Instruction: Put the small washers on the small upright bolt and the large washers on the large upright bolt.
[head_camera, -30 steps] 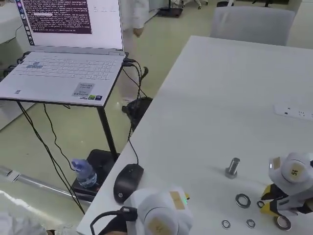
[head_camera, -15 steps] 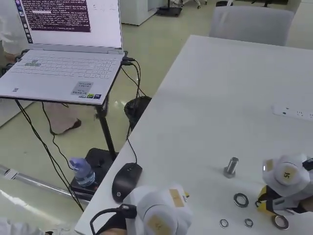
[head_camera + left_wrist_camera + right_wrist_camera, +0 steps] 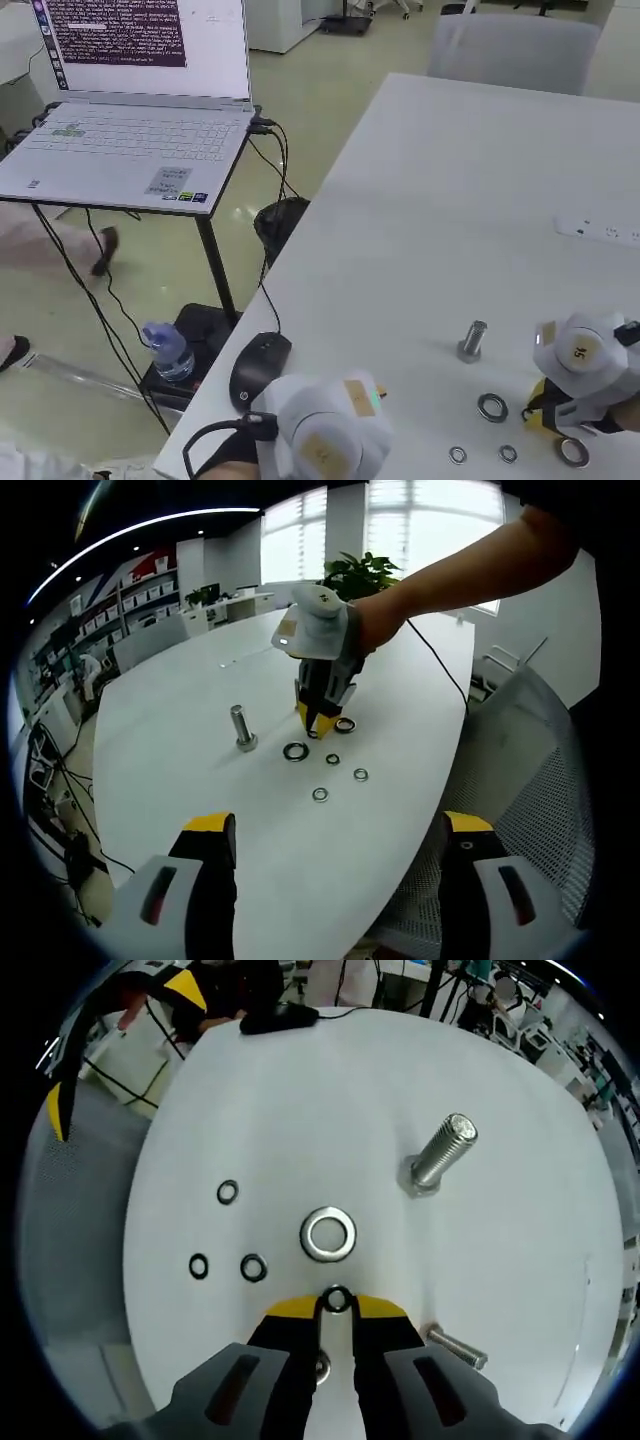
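My right gripper (image 3: 337,1310) is shut on a small dark washer (image 3: 337,1299) pinched at its yellow tips, low over the white table (image 3: 450,200). Just ahead lies a large washer (image 3: 329,1234), and beyond it the large bolt (image 3: 440,1155) stands upright. Three small washers (image 3: 228,1192) lie loose to the left. A small bolt (image 3: 457,1347) is close by on the right of the jaws. My left gripper (image 3: 338,825) is open and holds nothing, well back from the bolt (image 3: 243,728) and from the right gripper (image 3: 318,725). A second large washer (image 3: 345,725) lies beside the right gripper's tips.
A laptop (image 3: 130,140) sits on a stand to the left of the table, with cables, a black mouse (image 3: 258,365) near the table edge and a water bottle (image 3: 168,350) on the floor. A power strip (image 3: 600,230) lies at the far right. A grey chair (image 3: 510,45) stands behind the table.
My right gripper has edged slightly left toward the large washer. The left gripper has barely moved. A person by the laptop stand has walked off to the left.
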`<action>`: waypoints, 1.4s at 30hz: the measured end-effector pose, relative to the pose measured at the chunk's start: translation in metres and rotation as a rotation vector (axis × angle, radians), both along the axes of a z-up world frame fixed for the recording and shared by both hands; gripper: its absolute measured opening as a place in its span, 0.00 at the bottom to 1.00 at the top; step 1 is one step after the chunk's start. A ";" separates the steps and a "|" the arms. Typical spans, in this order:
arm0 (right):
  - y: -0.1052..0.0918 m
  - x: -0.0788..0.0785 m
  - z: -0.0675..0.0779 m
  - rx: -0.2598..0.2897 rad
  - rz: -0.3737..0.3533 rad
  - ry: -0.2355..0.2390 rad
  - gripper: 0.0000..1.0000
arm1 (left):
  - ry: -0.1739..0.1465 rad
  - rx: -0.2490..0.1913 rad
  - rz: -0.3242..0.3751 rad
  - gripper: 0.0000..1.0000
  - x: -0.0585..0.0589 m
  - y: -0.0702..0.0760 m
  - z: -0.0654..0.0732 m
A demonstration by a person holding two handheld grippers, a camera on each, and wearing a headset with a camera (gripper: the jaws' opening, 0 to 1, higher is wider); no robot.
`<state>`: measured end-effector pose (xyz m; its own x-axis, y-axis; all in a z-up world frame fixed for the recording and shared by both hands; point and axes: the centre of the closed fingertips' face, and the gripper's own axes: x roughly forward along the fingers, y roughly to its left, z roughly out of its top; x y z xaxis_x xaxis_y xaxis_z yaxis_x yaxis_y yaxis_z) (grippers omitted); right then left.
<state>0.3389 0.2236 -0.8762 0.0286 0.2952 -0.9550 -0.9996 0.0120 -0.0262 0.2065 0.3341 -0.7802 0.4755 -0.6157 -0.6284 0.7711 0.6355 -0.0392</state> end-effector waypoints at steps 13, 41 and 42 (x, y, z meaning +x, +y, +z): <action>-0.028 0.001 0.028 0.012 -0.072 0.014 0.13 | -0.015 0.008 -0.014 0.82 0.004 -0.006 0.000; -0.051 0.039 0.078 0.024 -0.168 -0.045 0.13 | -0.013 0.022 -0.019 0.83 0.007 -0.004 -0.001; -0.049 0.041 0.079 0.025 -0.167 -0.047 0.13 | -0.012 0.022 -0.019 0.83 0.007 -0.004 -0.001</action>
<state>0.3798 0.1741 -0.7970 0.1235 0.3065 -0.9438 -0.9814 0.1788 -0.0703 0.2132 0.3302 -0.7815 0.4712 -0.6111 -0.6360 0.7835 0.6211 -0.0163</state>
